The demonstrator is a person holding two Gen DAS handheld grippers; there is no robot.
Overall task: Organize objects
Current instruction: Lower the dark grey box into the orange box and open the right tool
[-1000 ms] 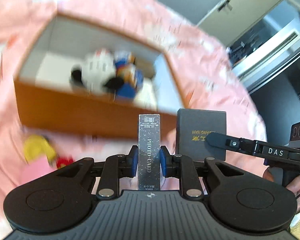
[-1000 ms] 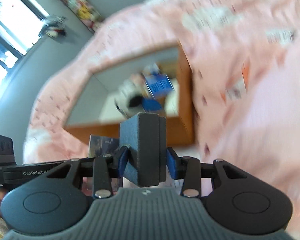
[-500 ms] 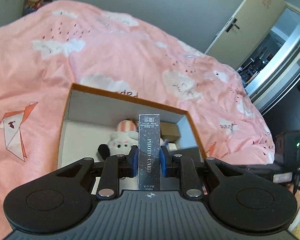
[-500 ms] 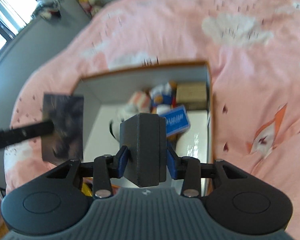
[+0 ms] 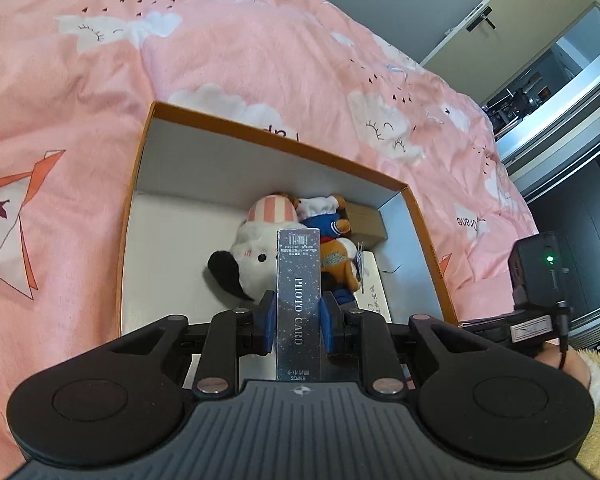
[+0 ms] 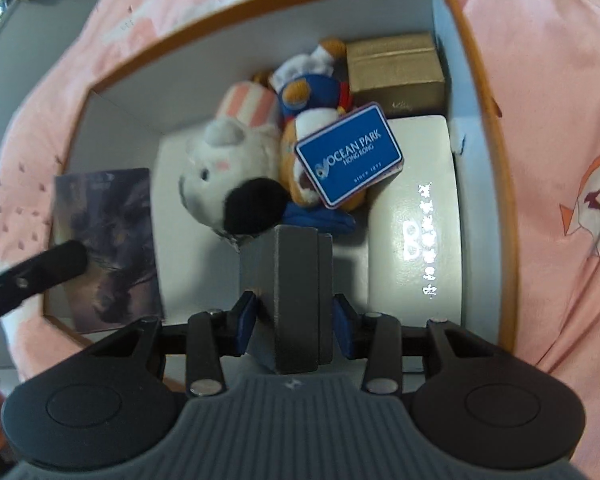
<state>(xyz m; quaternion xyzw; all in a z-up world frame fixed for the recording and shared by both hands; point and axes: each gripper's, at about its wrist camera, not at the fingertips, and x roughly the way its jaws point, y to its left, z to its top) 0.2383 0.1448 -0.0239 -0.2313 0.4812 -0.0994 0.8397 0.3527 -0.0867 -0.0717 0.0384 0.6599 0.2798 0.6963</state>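
Fingers of the left gripper point(image 5: 298, 322) are clamped on a slim photo card box point(image 5: 298, 304), which stands on end with its long axis running straight out from the gripper, lettering reading along that length. The right gripper point(image 6: 294, 322) is clamped on a thicker grey box point(image 6: 296, 296), likewise held on edge and pointing away. A second ago both views were blurred and looked at the orange box point(image 5: 428, 240) from outside its near wall; now both grippers have come over its open top and the right one has tipped steeply down, so the drop-off looks near. Beyond lie a white plush point(image 5: 256, 248), a blue-dressed bear point(image 6: 312, 92) with a blue tag point(image 6: 350, 154), a white case point(image 6: 414, 216) and a gold box point(image 6: 396, 66), all on the pink bed point(image 5: 220, 40).
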